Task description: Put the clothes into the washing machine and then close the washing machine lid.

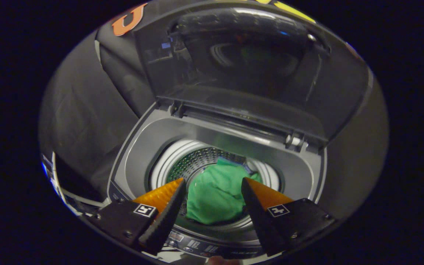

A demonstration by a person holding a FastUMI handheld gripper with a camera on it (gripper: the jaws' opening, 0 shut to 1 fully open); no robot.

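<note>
While above drum rim (160,162), claw (214,182) agape.

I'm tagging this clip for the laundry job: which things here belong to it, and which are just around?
Job: crumpled green cloth in the perforated steel drum; raised dark translucent lid; open tool above the cloth.

Around: grey washer control panel; black cloth booth wall.
</note>
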